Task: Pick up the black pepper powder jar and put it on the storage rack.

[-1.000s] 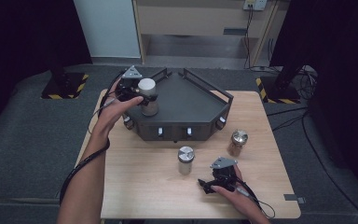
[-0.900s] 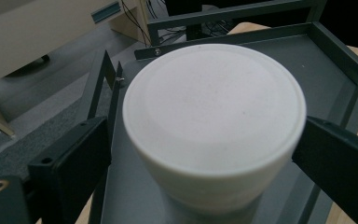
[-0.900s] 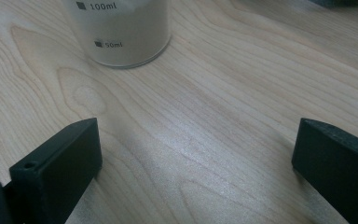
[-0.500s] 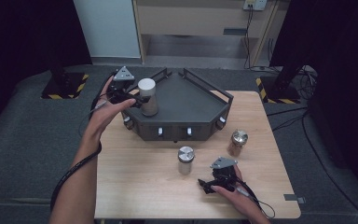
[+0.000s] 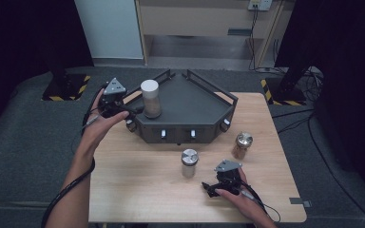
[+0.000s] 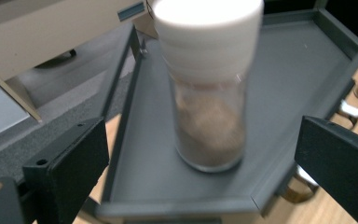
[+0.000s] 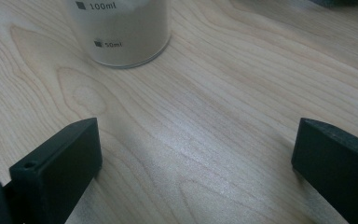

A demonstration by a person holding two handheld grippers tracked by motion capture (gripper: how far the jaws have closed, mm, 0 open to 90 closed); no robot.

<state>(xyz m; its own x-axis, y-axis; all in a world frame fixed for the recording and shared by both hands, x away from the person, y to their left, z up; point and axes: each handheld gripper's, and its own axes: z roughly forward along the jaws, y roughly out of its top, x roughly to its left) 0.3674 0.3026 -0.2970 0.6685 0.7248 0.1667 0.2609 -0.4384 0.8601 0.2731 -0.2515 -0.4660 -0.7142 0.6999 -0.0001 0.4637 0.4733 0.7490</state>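
Observation:
A glass jar with a white lid [image 5: 150,98] and brown powder inside stands upright at the left end of a dark grey tray [image 5: 195,109]. My left gripper [image 5: 134,111] is open just left of it. In the left gripper view the jar [image 6: 209,84] stands a little ahead of the wide-spread jaws, with no jaw touching it. My right gripper [image 5: 208,187] rests open near the table's front edge. A silver-lidded jar [image 5: 189,162] stands just beyond it; its base with pale powder [image 7: 121,32] shows ahead of the right gripper [image 7: 196,158].
Another metal-lidded jar [image 5: 242,145] with brownish contents stands on the wooden table [image 5: 123,190] right of the tray's front. The tray has raised rims and knobs [image 5: 225,125] along its front wall. Dark floor mats surround the table.
My left gripper has drawn back to the left from the white-lidded jar, which stays on the tray. The right gripper has not moved.

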